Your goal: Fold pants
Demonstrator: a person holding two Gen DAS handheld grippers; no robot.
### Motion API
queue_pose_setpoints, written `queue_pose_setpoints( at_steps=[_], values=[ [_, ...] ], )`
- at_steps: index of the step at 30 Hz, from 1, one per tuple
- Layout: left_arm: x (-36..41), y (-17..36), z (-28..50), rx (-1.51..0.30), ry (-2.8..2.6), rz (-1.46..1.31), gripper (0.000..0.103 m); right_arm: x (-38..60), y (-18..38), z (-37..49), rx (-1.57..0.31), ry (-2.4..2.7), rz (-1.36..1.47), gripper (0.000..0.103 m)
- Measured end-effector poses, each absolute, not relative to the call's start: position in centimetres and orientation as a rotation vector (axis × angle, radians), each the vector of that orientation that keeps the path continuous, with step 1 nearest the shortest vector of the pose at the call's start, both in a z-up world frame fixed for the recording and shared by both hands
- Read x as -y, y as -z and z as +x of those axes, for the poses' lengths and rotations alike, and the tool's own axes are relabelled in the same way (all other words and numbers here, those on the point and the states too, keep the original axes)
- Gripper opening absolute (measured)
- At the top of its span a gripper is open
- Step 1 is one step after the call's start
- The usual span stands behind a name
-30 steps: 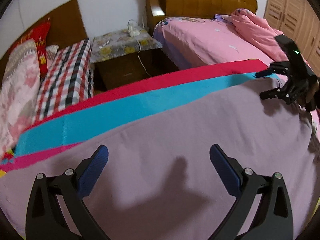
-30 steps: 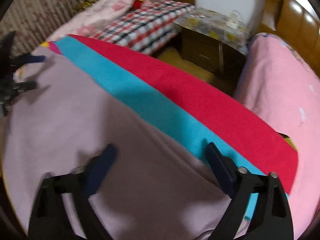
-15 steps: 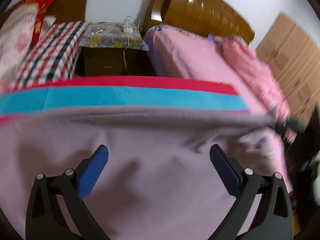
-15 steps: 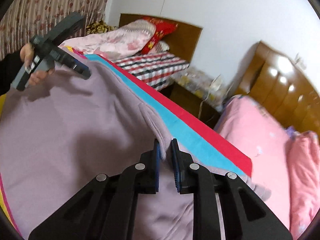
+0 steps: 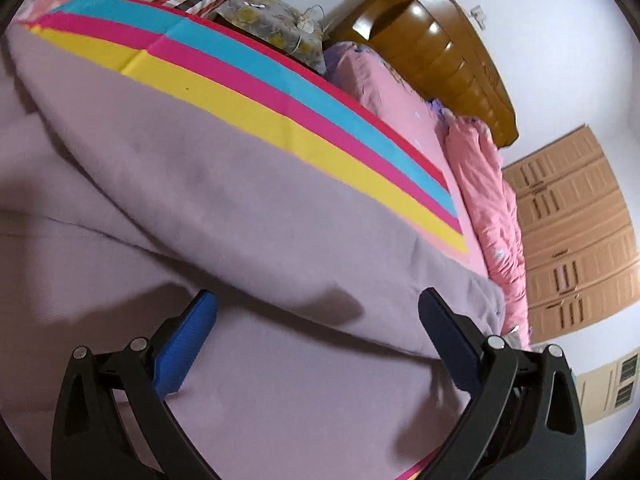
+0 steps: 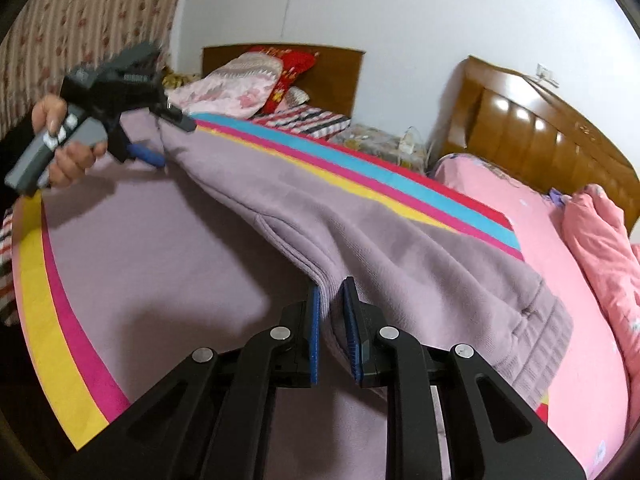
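Mauve pants (image 6: pixel 400 248) lie spread over a striped mat (image 6: pixel 40 280) on a bed. My right gripper (image 6: pixel 331 286) is shut on a ribbed edge of the pants and holds that part raised, so the cloth drapes from it toward the far left. There a hand holds my left gripper (image 6: pixel 176 144), its jaws apart beside the raised fold. In the left wrist view the left gripper (image 5: pixel 316 296) stands open just above the pants (image 5: pixel 280 240), with nothing pinched. The mat's yellow, pink and cyan stripes (image 5: pixel 320 120) show beyond the cloth.
A second bed with a pink sheet (image 6: pixel 500 208) and a bunched pink quilt (image 6: pixel 600 240) lies to the right, under a wooden headboard (image 6: pixel 540 132). A nightstand (image 6: pixel 380 144) stands between the beds. Pillows (image 6: pixel 240 88) are piled at the far end. A wardrobe (image 5: pixel 572 220) lines the wall.
My right gripper went from open to shut on the pants' edge and lifted it. The yellow and pink stripes came into sight. My left gripper moved sideways and rolled, still open.
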State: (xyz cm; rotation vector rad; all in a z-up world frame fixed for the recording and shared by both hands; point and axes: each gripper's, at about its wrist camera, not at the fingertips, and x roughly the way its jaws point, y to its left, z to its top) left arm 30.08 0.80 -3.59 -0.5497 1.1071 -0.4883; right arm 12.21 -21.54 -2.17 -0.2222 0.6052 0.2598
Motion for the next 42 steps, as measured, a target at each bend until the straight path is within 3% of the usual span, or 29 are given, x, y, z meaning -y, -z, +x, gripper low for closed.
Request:
queue_pose_setpoints(
  at_steps=[3,4,5,6,7,8,13,20,25,27,28,30,33,37,39,40,42],
  values=[
    [-1.4,4.5,30.7,-1.1,0.485,-0.642,0.093,21.5,1.0,11.1,-0.57,-0.252,-0.194,0.021],
    [-1.6,4.7,31.0,-1.094,0.491,-0.69,0.079,21.5,0.8,10.9,-0.566,-0.251,-0.187,0.021],
    [-1.8,5.0,31.0,-1.089,0.494,-0.705,0.054,21.5,0.8,10.8,-0.569,-0.249,-0.182,0.021],
    [-1.7,5.1,31.0,-1.087,0.494,-0.708,0.04,21.4,0.8,10.4,-0.575,-0.248,-0.179,0.021],
    [-1.6,4.8,30.8,-1.071,0.48,-0.686,0.016,21.3,1.2,10.4,-0.593,-0.253,-0.173,0.021],
    [-1.7,4.5,30.3,-1.04,0.473,-0.678,0.012,21.2,1.6,10.3,-0.616,-0.259,-0.167,0.021],
    [-2.3,3.8,28.2,-0.972,0.459,-0.645,0.01,22.1,3.5,9.4,-0.749,-0.224,-0.024,0.033],
    [-2.3,3.6,27.3,-0.964,0.448,-0.573,0.01,24.2,5.0,6.3,-0.772,-0.221,0.513,0.033],
    [-2.3,2.1,27.5,-0.924,0.514,-0.626,0.007,22.9,5.7,7.9,-0.804,-0.209,0.637,0.033],
    [-2.3,1.2,27.8,-0.916,0.547,-0.663,0.007,22.8,6.3,9.3,-0.847,-0.13,0.674,0.055],
    [-2.3,0.9,27.9,-0.916,0.557,-0.683,0.007,22.7,6.5,9.8,-0.869,-0.106,0.684,0.056],
    [-2.3,0.5,28.0,-0.922,0.569,-0.709,0.006,22.0,6.0,11.0,-0.879,-0.102,0.702,0.075],
    [-2.0,-0.1,27.9,-0.922,0.584,-0.712,0.006,21.2,6.2,12.3,-0.871,-0.058,0.766,0.081],
    [-2.2,0.3,27.2,-0.936,0.599,-0.741,0.006,21.3,6.7,13.5,-0.799,0.04,0.892,0.081],
    [-2.8,0.8,27.1,-0.946,0.598,-0.746,0.006,21.6,6.8,13.2,-0.728,0.108,0.954,0.074],
    [-3.0,1.2,27.0,-0.953,0.589,-0.742,0.007,22.2,6.9,12.8,-0.692,0.144,0.974,0.07],
    [-3.4,2.0,26.8,-0.966,0.571,-0.735,0.007,22.9,7.3,12.0,-0.619,0.191,1.01,0.045]
  ],
)
